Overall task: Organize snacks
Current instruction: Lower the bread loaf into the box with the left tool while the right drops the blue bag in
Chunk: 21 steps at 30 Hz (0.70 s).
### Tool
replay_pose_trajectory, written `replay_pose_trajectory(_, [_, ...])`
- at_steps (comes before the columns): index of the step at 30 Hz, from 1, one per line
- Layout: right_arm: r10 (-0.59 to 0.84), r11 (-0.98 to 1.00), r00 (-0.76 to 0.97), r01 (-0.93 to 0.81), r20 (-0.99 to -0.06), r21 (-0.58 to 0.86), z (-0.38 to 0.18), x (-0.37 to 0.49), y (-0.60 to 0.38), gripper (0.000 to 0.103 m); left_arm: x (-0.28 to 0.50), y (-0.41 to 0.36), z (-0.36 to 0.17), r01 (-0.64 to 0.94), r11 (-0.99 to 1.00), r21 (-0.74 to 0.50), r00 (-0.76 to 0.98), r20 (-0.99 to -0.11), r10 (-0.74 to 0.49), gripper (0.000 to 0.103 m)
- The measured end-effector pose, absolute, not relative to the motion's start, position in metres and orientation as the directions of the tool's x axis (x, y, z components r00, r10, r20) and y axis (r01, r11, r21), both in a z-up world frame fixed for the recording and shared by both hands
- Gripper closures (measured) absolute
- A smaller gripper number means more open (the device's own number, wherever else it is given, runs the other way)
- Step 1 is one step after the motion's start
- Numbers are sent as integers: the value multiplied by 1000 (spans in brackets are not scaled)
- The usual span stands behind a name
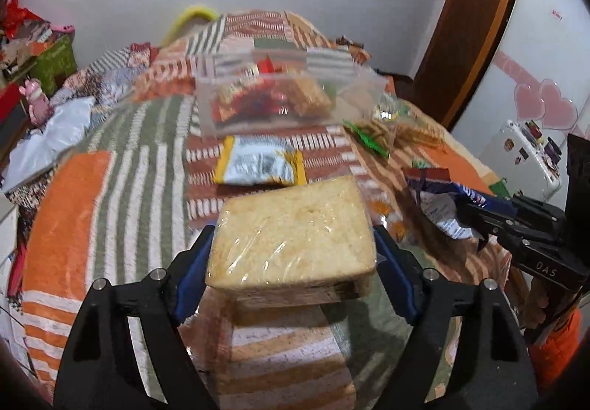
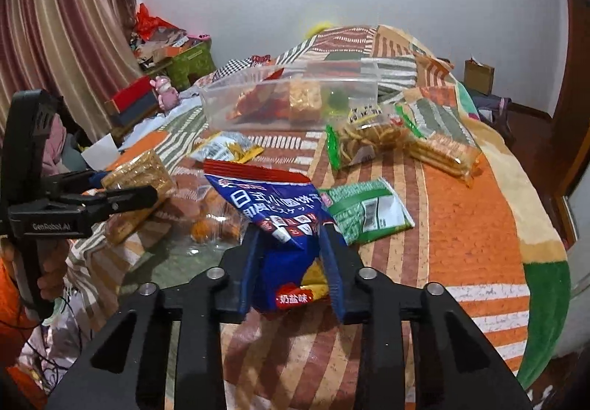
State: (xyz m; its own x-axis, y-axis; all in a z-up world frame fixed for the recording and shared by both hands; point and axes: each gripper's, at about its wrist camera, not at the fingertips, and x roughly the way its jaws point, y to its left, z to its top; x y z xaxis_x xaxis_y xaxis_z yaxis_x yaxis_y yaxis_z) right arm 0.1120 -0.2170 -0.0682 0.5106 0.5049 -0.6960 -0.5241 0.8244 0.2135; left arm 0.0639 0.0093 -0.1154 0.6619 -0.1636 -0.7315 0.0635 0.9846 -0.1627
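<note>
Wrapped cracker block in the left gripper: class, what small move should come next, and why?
Probably carry the wrapped cracker block, gripped by the left gripper, forward over the clear bin. The bin already holds snacks, and the block hangs clear of the bedspread.

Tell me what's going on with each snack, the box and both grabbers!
left gripper: shut on the wrapped cake, lifted off the bed
wrapped cake: held, sealed in film
right gripper: shut on the blue bag
blue bag: pinched, crumpled
clear box: open, partly filled
green packet: lying flat on the bed
yellow packet: lying flat
</note>
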Motion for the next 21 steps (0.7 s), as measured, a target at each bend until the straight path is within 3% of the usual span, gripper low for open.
replay_pose_trajectory(6, [516,826,547,-520,-659,215,-54,118,-218,81,64,13,-96,62,988,-145,709,-690,-146,22])
replay_pose_trajectory(21, [541,832,653,-508,-529,223,-1,168,-208,82,105,25,-59,55,989,-136,772,-622,-129,22])
